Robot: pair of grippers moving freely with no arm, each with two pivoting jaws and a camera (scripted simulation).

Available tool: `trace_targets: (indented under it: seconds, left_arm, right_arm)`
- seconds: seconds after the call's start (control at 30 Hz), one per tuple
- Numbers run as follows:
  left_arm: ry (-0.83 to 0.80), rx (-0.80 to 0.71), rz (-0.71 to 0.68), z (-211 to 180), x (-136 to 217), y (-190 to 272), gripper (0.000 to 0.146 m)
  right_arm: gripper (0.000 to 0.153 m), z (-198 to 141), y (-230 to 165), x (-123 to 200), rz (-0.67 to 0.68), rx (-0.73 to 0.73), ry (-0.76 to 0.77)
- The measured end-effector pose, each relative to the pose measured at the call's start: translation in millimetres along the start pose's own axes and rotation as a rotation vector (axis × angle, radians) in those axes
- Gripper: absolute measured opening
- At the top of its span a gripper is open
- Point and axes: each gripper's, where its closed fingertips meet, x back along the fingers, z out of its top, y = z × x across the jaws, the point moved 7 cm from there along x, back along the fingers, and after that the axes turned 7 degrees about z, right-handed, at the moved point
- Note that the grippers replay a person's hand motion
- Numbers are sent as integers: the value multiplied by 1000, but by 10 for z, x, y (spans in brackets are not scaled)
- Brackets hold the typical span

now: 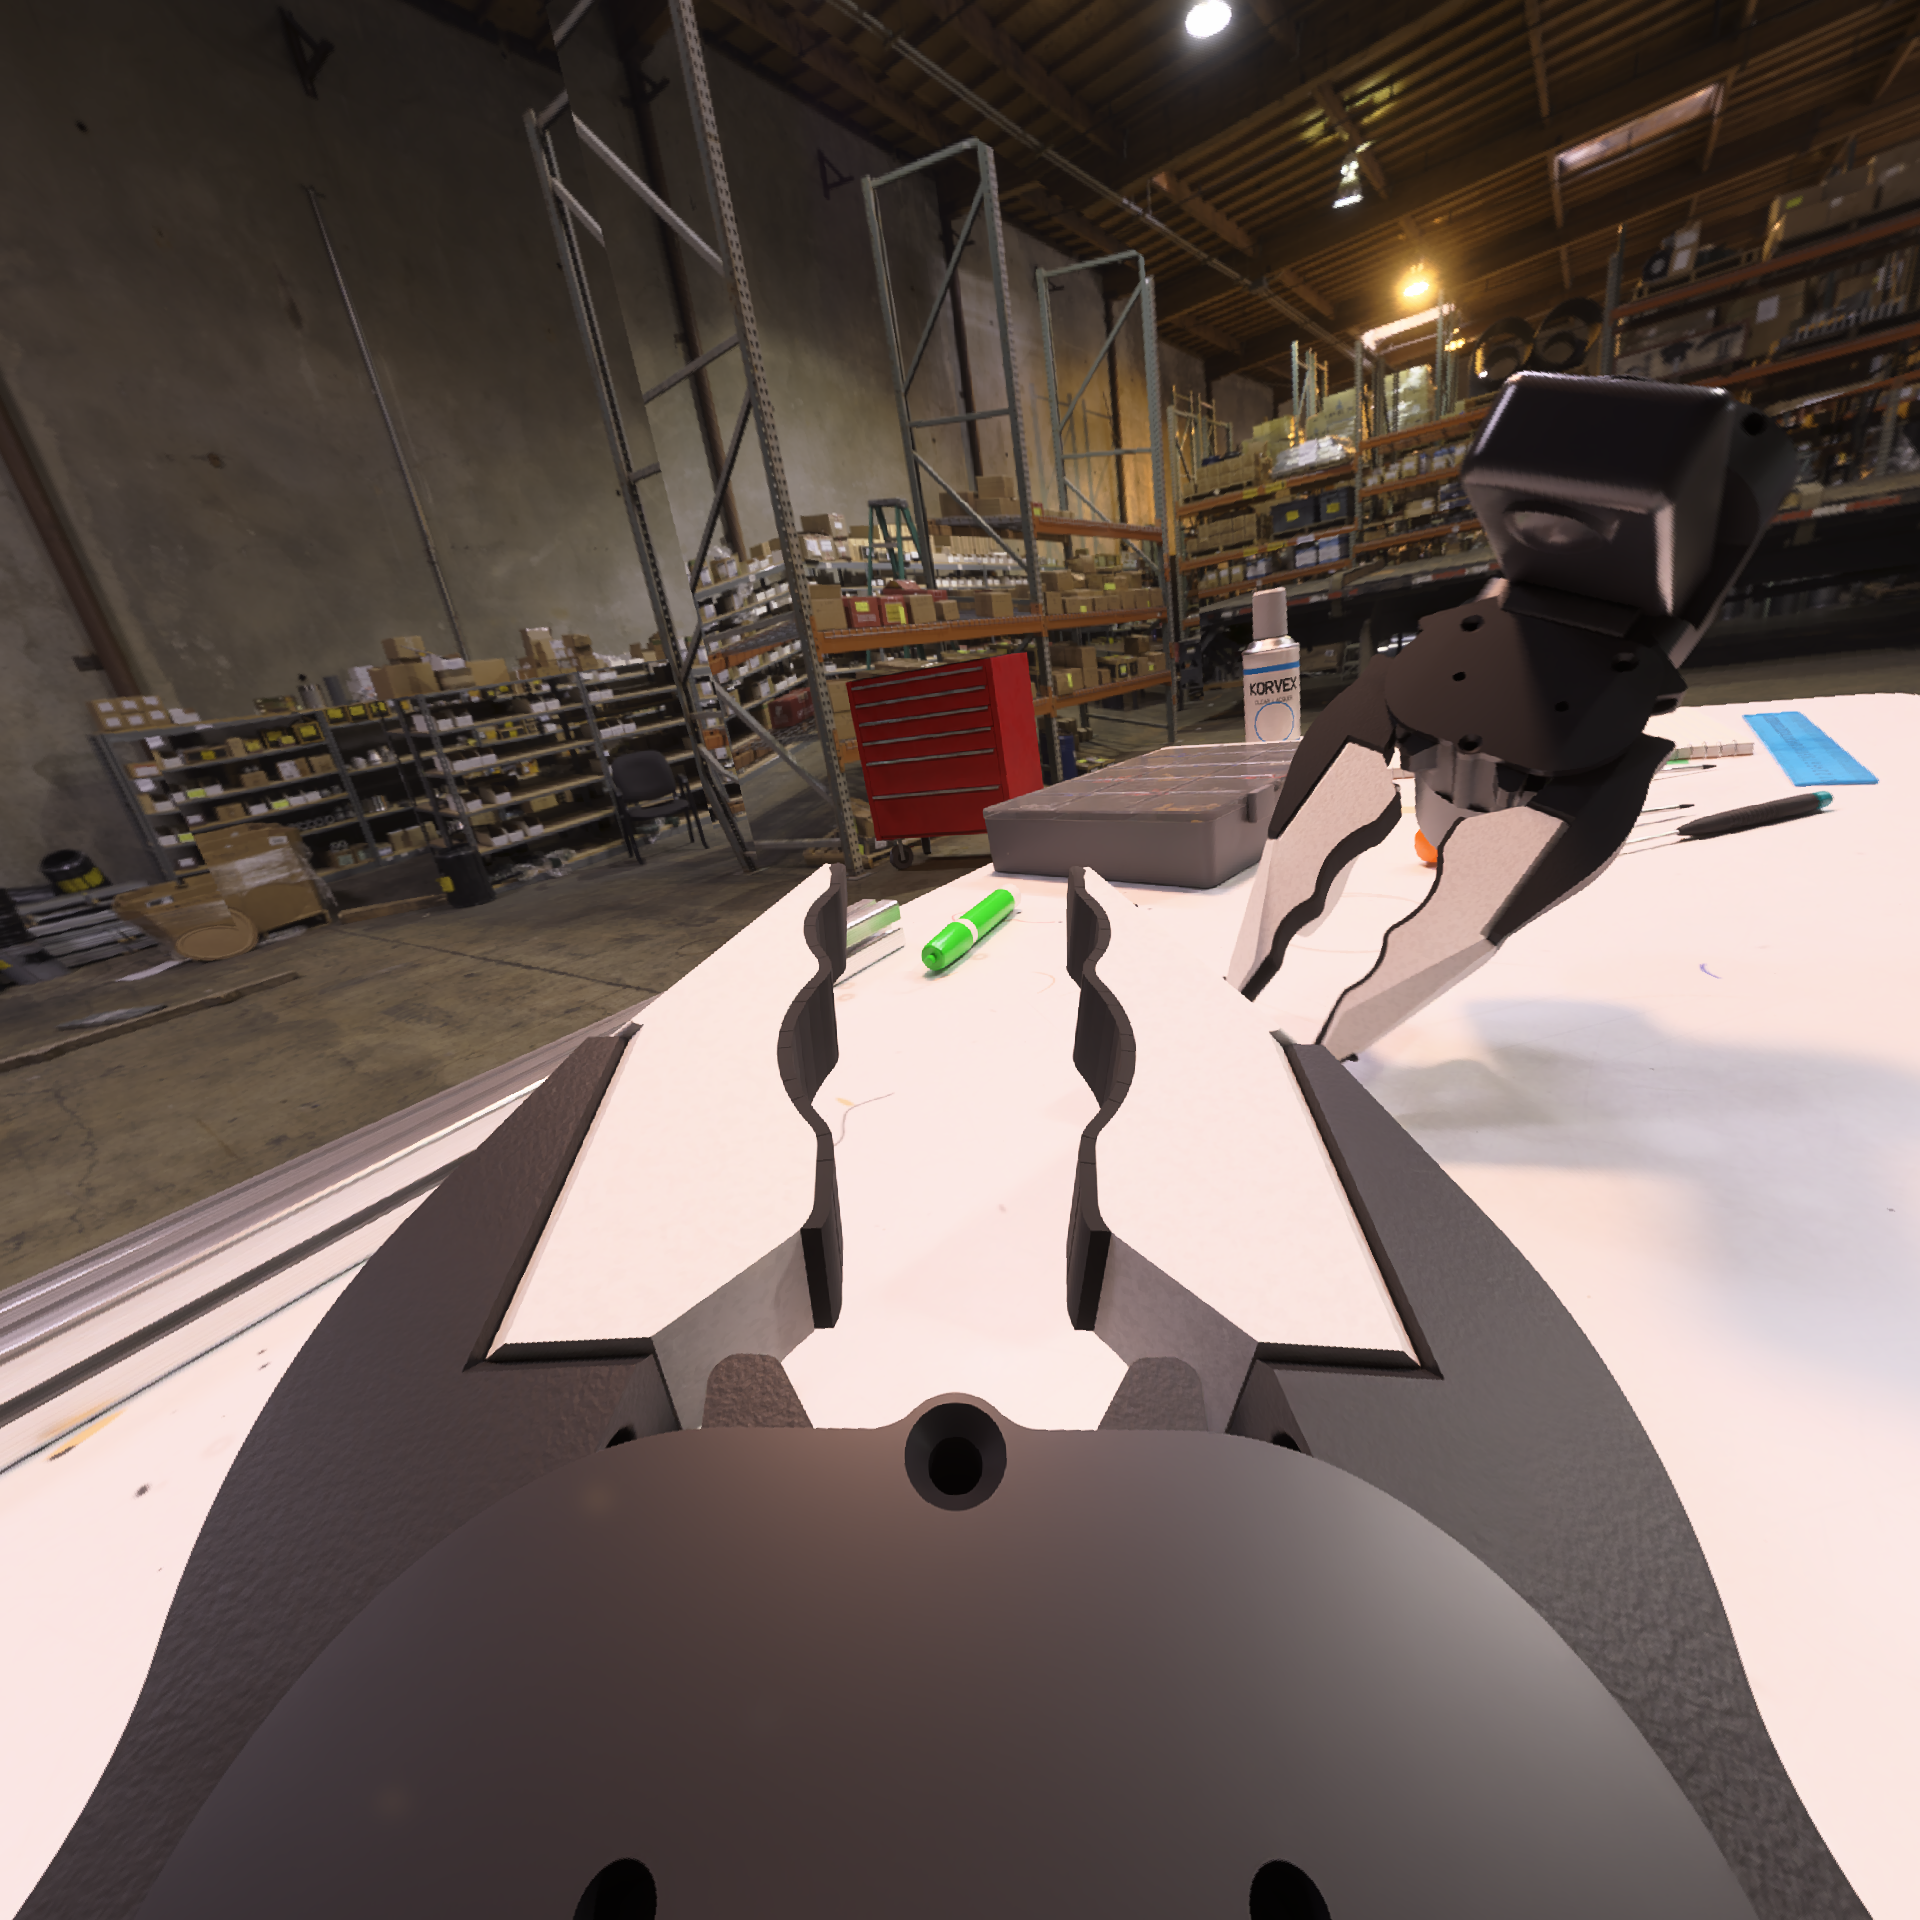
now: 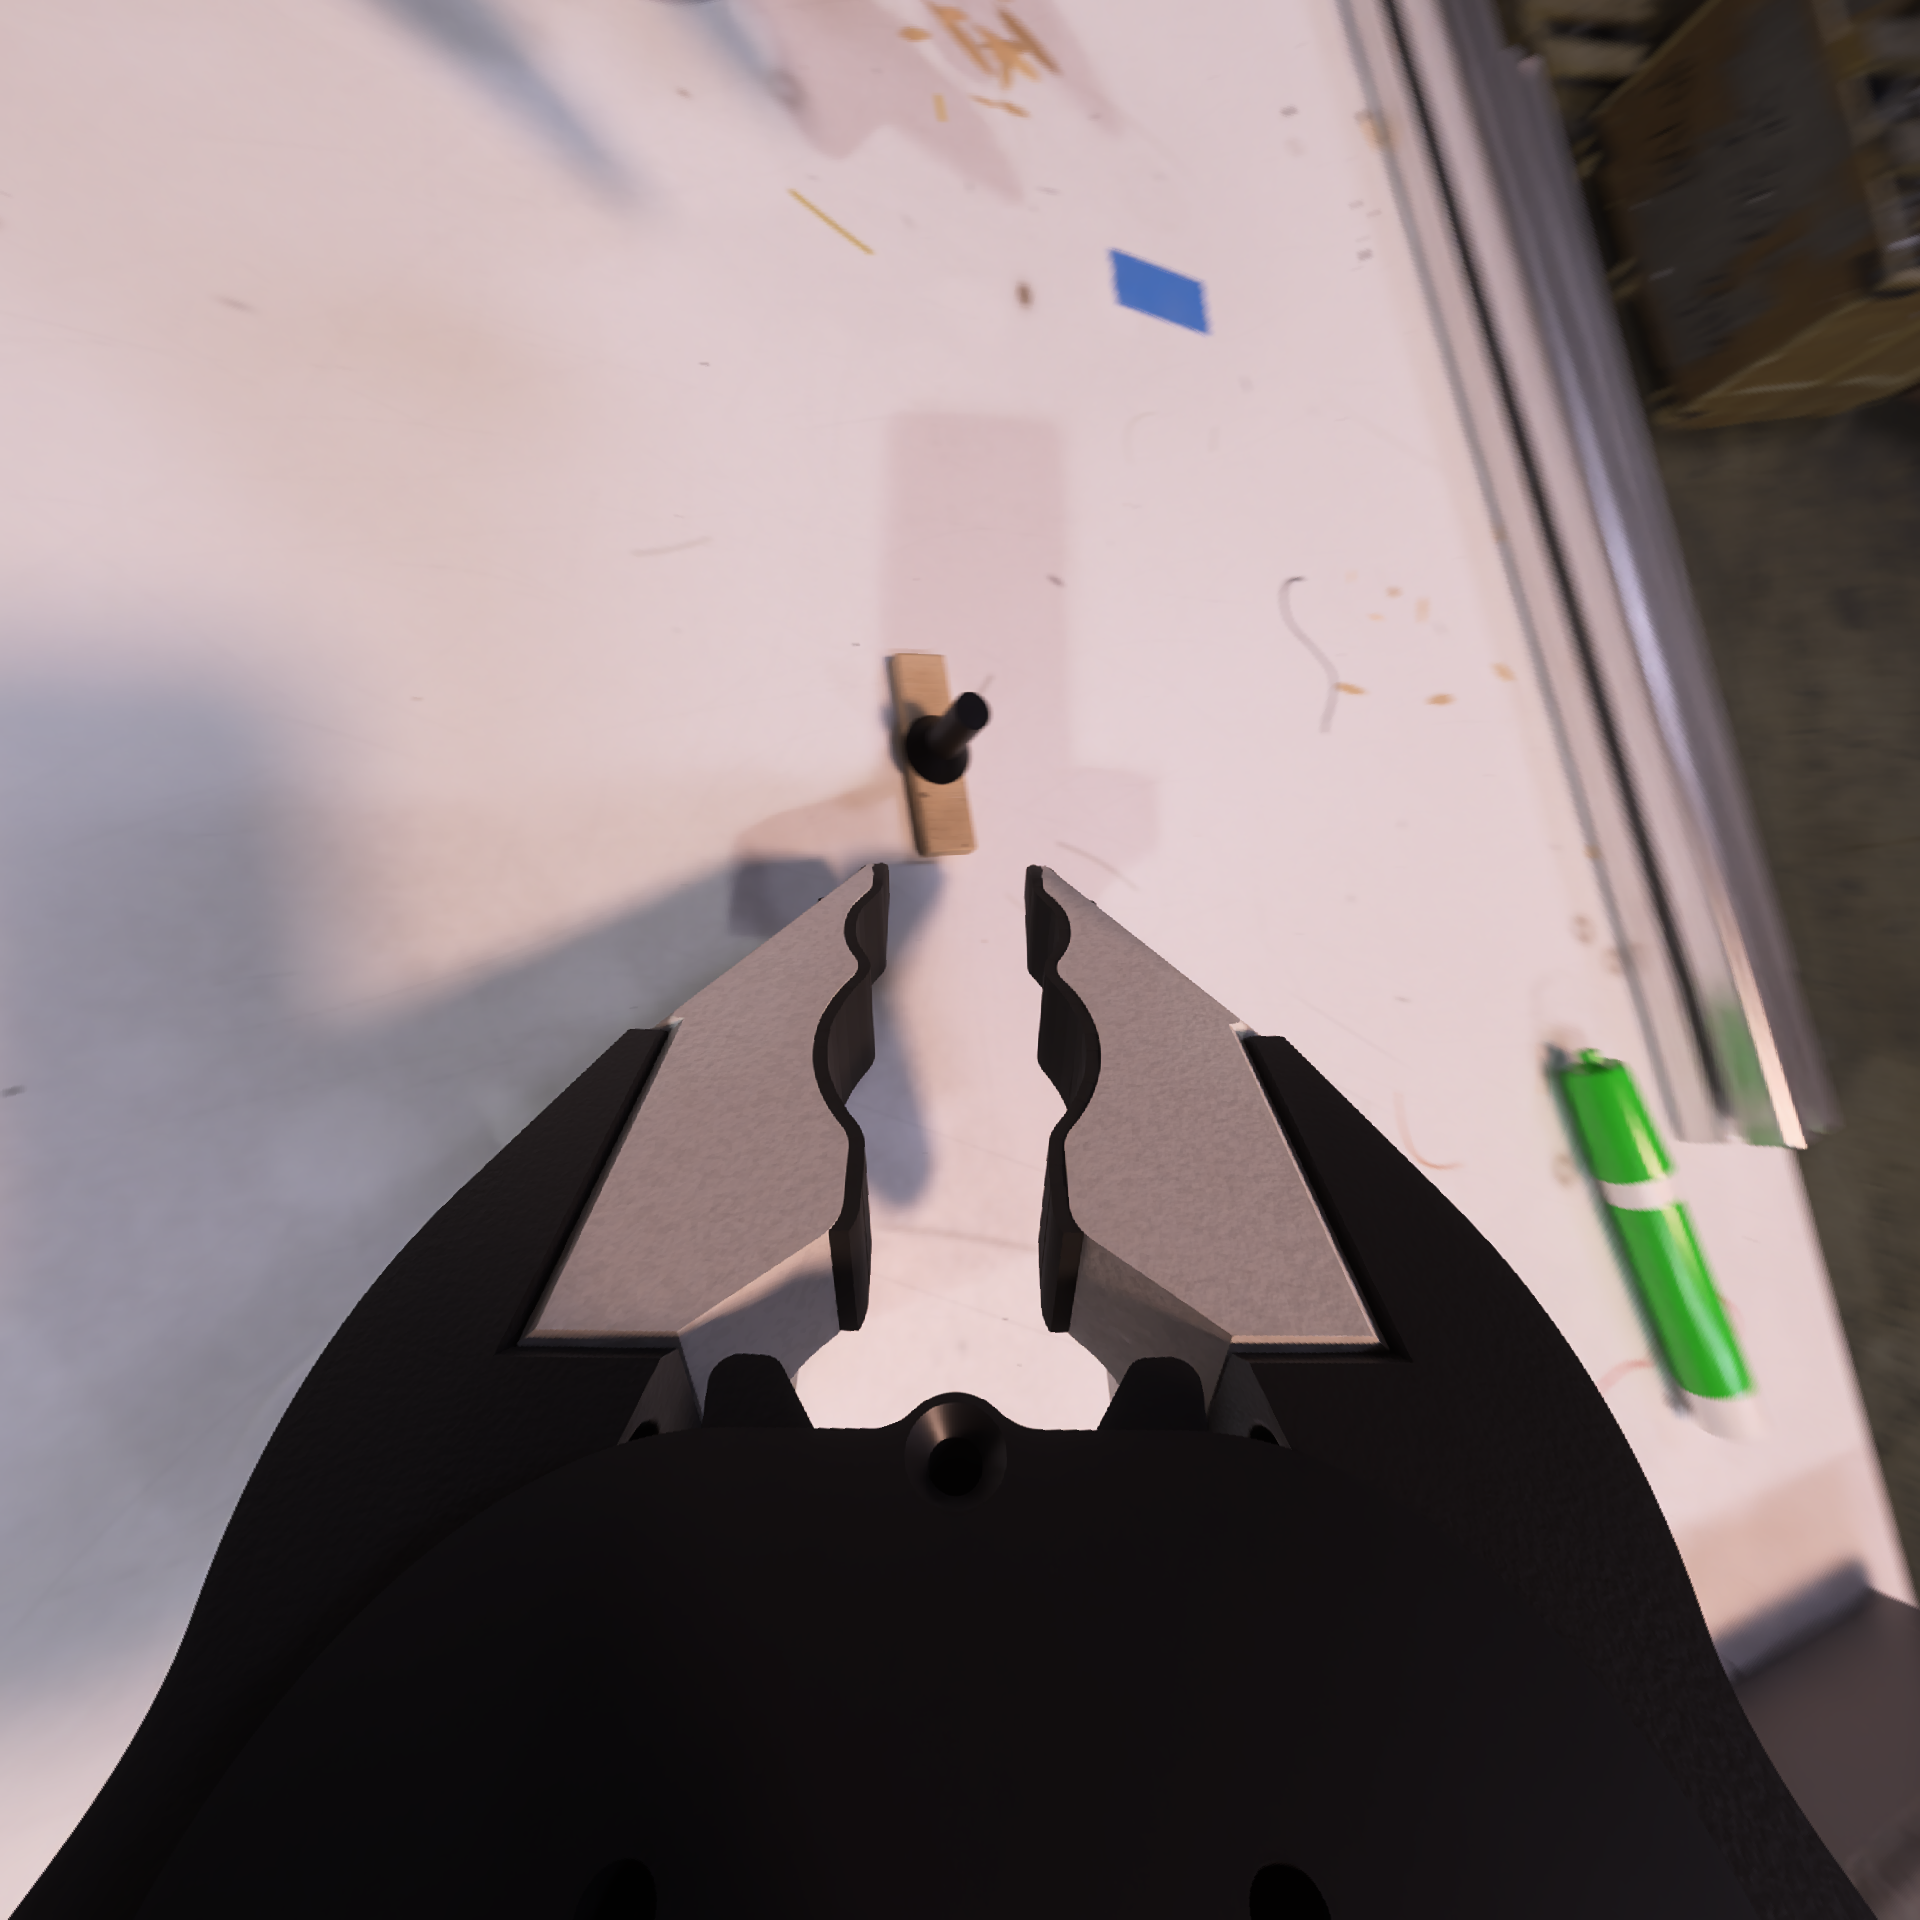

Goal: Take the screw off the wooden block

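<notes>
In the right wrist view a small tan wooden block (image 2: 940, 821) lies on the white table. A black screw (image 2: 943, 740) stands out of its middle, tilted to the right. My right gripper (image 2: 956, 883) is open and empty, its tips just short of the block's near end. In the left wrist view my left gripper (image 1: 951, 894) is open and empty above the table. The right gripper (image 1: 1294, 1013) shows there at the right, pointing down at the table. The block and screw are hidden in the left wrist view.
A green marker (image 1: 966, 930) (image 2: 1652, 1236) lies near the table's metal edge rail (image 2: 1621, 582). A grey parts case (image 1: 1132, 821), a spray can (image 1: 1272, 665), a blue ruler (image 1: 1808, 746) and a dark pen (image 1: 1756, 814) sit at the far side. A blue tape patch (image 2: 1158, 291) lies beyond the block.
</notes>
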Motion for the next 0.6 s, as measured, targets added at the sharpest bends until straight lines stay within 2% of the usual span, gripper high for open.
trace_targets:
  seconds: [0.13,0.2,0.27,0.33,0.43,0.5,0.6]
  left_arm:
    - [-2,-5,0,2,-2,5,42]
    - [-3,-6,0,0,-5,8,42]
    - [-4,-7,0,-2,-2,6,42]
    - [-4,-8,0,-1,1,4,42]
    - [-5,-10,-1,-1,1,2,42]
    - [-4,-13,-2,-2,3,5,42]
    - [-3,-20,-2,2,-2,21,42]
  right_arm:
    - [22,-9,-33,-18,-135,164,-97]
    - [19,-13,-84,-30,-106,225,-133]
    - [18,-16,-84,-6,-78,197,-143]
    - [17,-22,-36,35,-47,88,-114]
    - [3,-40,29,67,90,-151,-28]
    - [0,-73,102,69,168,-324,-18]
    - [0,-138,217,81,171,-463,-27]
